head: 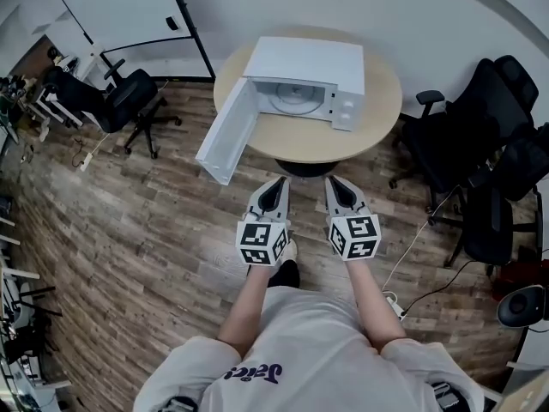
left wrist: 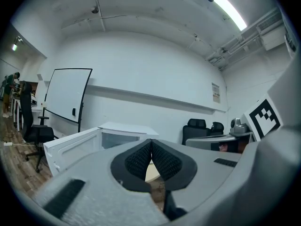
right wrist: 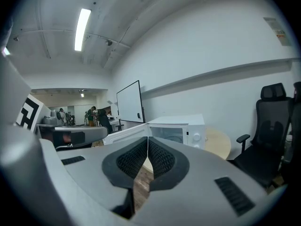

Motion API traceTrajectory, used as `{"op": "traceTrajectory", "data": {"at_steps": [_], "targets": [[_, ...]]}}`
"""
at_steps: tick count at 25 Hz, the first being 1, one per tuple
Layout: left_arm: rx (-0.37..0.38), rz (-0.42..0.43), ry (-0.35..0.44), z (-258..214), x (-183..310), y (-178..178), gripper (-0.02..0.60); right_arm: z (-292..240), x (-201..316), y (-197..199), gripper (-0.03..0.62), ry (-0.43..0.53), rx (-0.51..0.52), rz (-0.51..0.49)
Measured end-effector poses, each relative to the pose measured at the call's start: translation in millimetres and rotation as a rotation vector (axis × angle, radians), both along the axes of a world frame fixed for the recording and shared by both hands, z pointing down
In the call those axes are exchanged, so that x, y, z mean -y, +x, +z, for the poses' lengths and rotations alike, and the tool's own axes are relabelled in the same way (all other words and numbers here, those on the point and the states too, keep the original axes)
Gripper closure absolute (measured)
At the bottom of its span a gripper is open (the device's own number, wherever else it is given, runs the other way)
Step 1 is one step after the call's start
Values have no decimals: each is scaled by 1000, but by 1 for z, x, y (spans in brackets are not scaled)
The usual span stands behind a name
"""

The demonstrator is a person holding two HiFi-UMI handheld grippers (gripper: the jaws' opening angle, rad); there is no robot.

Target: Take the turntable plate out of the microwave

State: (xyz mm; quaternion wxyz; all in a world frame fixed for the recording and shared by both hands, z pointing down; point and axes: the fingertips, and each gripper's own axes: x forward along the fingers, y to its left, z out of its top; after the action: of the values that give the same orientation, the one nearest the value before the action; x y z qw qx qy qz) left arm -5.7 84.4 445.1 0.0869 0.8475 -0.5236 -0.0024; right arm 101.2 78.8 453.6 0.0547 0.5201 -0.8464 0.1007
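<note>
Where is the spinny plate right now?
In the head view, the turntable plate lies inside the open microwave on the round table, just right of its swung-out door.

- Microwave (head: pixel 309 67): white, set upright, well ahead of the left gripper (head: pixel 276 183) and right gripper (head: pixel 335 182); door (head: pixel 227 131) is swung wide open.
- Turntable plate (head: pixel 294 99): pale, round, laid flat inside the cavity.

This is an office-like workroom. A large white whiteboard on a black frame (head: pixel 120 11) stands by the wall, with black wheeled swivel chairs (head: pixel 129 99), a round pale-wood table (head: pixel 296 140), cluttered desks (head: pixel 21 101), a wood-plank floor (head: pixel 129 230) and long ceiling strip lights (right wrist: pixel 82 29).
</note>
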Motion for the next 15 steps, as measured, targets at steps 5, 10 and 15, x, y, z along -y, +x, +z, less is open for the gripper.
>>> {"op": "traceTrajectory", "data": {"at_steps": [5,10,15], "targets": [[-22,22,1,-6,58,-9,566,-6,55,-11,577,-2,-10,12],[-20,62,-3,-5,114,-20,566,3,112,-24,577,-46,-25,41],[-33,81,-23,6,159,-43,566,12,160,-52,577,-67,-30,41]]}}
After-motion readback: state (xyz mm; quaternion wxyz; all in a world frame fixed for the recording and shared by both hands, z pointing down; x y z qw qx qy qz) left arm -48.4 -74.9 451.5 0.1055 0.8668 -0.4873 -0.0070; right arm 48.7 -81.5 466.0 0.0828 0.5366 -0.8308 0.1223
